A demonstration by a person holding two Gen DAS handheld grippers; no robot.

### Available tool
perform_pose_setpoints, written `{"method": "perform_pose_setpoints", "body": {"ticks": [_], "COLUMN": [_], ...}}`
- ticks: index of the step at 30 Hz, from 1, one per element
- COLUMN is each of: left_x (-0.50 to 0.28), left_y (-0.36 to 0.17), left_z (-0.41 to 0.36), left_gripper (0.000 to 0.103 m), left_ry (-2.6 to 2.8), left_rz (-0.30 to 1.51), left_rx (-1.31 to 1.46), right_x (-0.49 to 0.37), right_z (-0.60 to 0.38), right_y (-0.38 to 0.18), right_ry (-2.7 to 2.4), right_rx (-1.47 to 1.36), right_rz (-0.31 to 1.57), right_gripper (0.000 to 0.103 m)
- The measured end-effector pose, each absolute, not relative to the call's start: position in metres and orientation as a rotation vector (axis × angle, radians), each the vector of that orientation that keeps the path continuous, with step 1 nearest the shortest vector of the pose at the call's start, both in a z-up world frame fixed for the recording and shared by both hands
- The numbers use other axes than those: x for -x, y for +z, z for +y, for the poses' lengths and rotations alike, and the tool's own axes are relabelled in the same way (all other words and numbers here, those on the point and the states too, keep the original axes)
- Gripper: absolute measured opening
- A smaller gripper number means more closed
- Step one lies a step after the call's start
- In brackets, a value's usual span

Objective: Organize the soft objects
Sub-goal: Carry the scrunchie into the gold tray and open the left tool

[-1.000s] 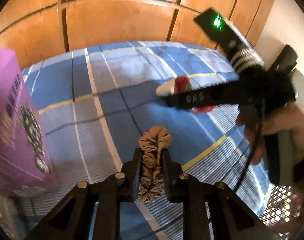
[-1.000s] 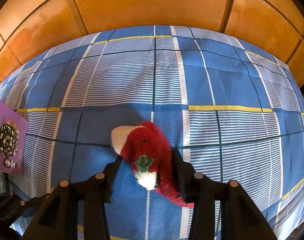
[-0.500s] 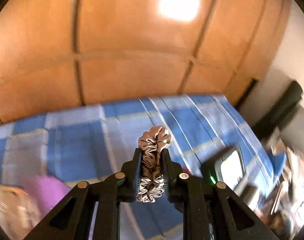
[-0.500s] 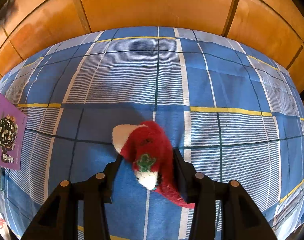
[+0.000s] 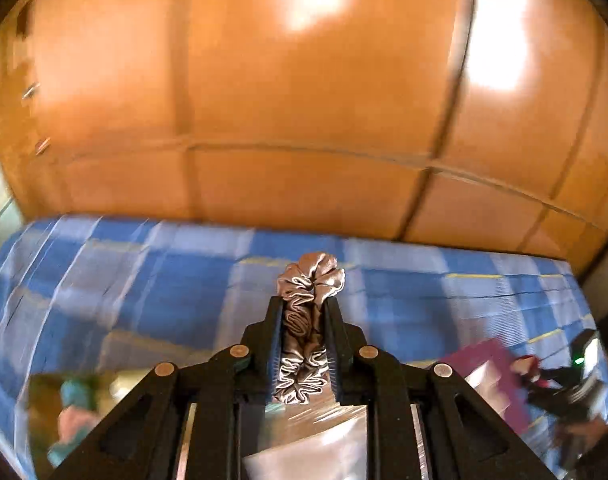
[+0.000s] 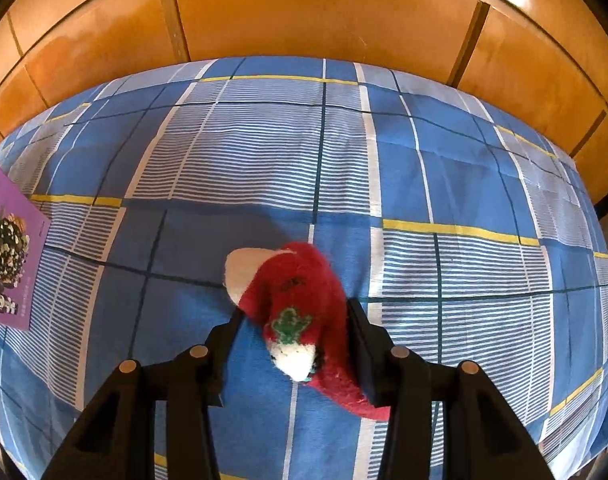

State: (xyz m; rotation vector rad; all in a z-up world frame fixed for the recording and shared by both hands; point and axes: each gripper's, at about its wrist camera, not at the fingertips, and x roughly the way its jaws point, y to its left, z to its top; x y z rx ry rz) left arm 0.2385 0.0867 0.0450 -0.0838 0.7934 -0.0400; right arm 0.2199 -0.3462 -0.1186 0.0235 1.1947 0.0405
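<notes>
A satin scrunchie sits clamped between the fingers of the left gripper above the blue plaid bed, while the right gripper has its fingers closed against a red-and-white fuzzy sock lying on the bed near a purple box.
</notes>
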Motion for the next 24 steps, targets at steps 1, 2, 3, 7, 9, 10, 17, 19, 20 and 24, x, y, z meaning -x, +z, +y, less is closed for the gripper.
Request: {"method": "perform_pose_setpoints", "body": {"ticks": [1,2,3,7,9,10,17,19,20,24], "left_x": [-0.229,-0.220,-0.209,-0.166,-0.142,-0.132,-0.067,-0.055,-0.051,-0.043], "left_y": [0.039,0.033,0.026,0.010,0.004,0.000,-0.032,-0.042,-0.046,-0.059], "left_z": [0.106,0.123,0.138,0.180,0.197,0.205,0.247,0.259,0.264,0.276], "left_gripper": [0.020,0.020,0.020,0.020,0.020,0.020,0.023,0.023,0.024,0.029], "left_ry": [-0.012,0.015,0.038,0.091,0.109,0.117,0.200,0.230,0.248,0.284], "left_rz": [0.801,0.805,0.811,0.810,0.803,0.802,0.820,0.832,0.836,0.848], "left_rx": [0.104,0.119,0.135,0.166,0.188,0.196,0.283,0.304,0.305,0.295], "right_x": [-0.220,-0.220,-0.220,-0.217,-0.217,-0.218,-0.215,-0.215,-0.215,-0.215], "right_z": [-0.346,-0.346,-0.346,-0.344,-0.343,-0.343,-0.340,-0.339,-0.338,-0.336], "right_y": [-0.119,-0.119,-0.119,-0.119,-0.119,-0.119,-0.118,-0.118,-0.118,-0.118], "right_ry": [0.040,0.039,0.038,0.036,0.033,0.031,0.021,0.017,0.014,0.002], "right_rx": [-0.020,-0.018,-0.015,0.000,0.003,0.004,0.015,0.022,0.025,0.027], "right_rz": [1.192,1.191,1.189,1.181,1.179,1.178,1.170,1.168,1.168,1.169], "right_gripper": [0.046,0.046,0.046,0.046,0.046,0.046,0.046,0.046,0.046,0.046]}}
